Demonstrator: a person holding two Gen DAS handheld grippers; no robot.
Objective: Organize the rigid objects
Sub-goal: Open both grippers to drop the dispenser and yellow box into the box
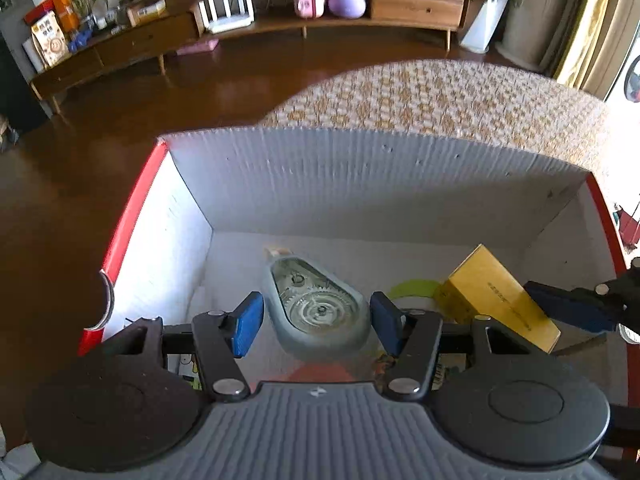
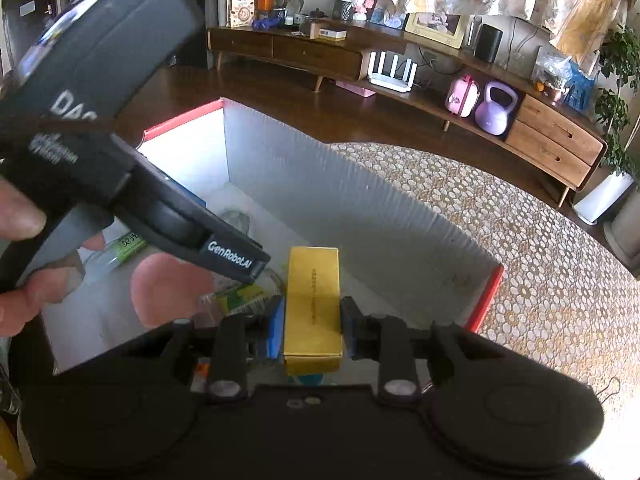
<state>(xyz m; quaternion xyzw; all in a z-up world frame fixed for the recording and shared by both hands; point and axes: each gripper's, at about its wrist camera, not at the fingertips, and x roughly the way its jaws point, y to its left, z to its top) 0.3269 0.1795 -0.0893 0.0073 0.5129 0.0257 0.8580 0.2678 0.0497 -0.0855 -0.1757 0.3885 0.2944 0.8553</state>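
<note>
Yellow cardboard marks the piece in hand: the small yellow box [image 2: 314, 308] sits at the lower centre of the right wrist view, pinched between the blue pads of the right gripper [image 2: 312, 330], whose jaws press against both of its long sides. It hangs low inside the white corrugated box [image 1: 360, 184] with red edges, apparently just above the floor or resting on it; I cannot tell which. In the left wrist view the left gripper [image 1: 316, 318] stands with its jaws spread wide, and the grey tape dispenser [image 1: 316, 308] with clear gears lies between the pads, touching neither, on the floor of the bin at the centre of the frame. To the lower left of the right wrist view, a green-labelled clear bottle [image 2: 240, 296] lies partly hidden behind the left tool. So the sorting looks well under way: dispenser and bottle are already in the bin, and the yellow box is inside but not yet let go. What remains, as far as can be seen, is freeing that box; whether more items wait outside the bin is not shown.
</note>
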